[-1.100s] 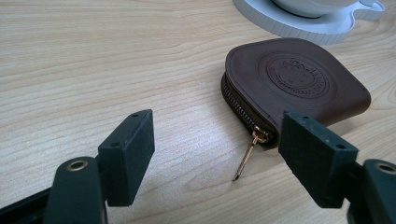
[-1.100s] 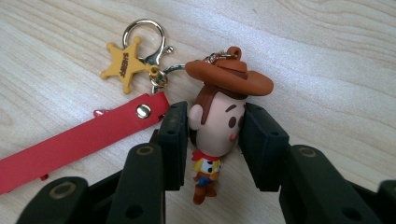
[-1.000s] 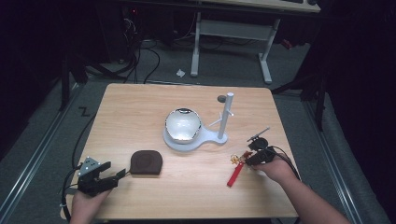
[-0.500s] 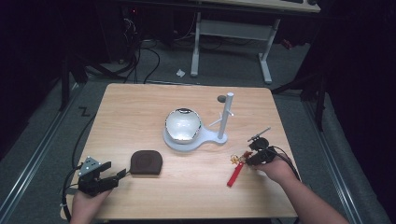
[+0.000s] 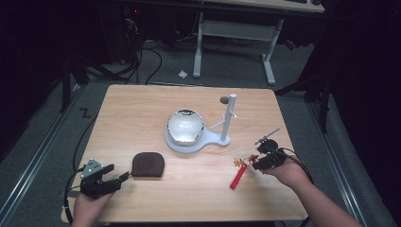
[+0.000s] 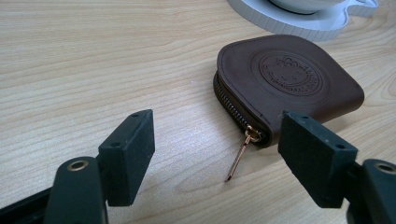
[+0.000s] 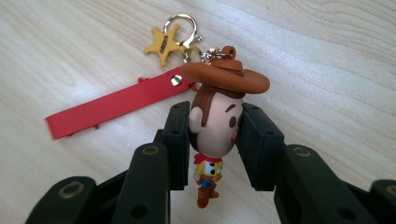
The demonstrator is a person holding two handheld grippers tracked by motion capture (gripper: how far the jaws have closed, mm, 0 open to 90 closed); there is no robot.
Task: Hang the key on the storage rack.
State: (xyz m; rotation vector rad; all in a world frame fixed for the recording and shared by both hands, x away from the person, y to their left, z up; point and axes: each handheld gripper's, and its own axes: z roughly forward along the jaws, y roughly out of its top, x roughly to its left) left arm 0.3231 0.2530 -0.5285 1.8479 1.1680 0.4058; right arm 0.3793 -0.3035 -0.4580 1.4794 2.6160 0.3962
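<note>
A brown leather zip pouch (image 5: 148, 164) (image 6: 289, 86) lies at the front left of the wooden table (image 5: 142, 113); its copper zipper pull (image 6: 240, 151) points toward my left gripper (image 5: 113, 180) (image 6: 219, 149), which stands open just short of the pouch. My right gripper (image 5: 255, 161) (image 7: 215, 140) is shut on the head of a cowboy figure keychain (image 7: 215, 126) (image 5: 246, 161). Its red strap (image 7: 112, 105) (image 5: 237, 177), gold star charm (image 7: 163, 43) and ring lie on the table in front of the jaws.
A white stand (image 5: 203, 142) in the table's middle carries a shiny silver dome (image 5: 185, 126) and an upright white post (image 5: 228, 118). A small dark disc (image 5: 224, 100) lies behind the post. Cables and desk legs are on the floor beyond.
</note>
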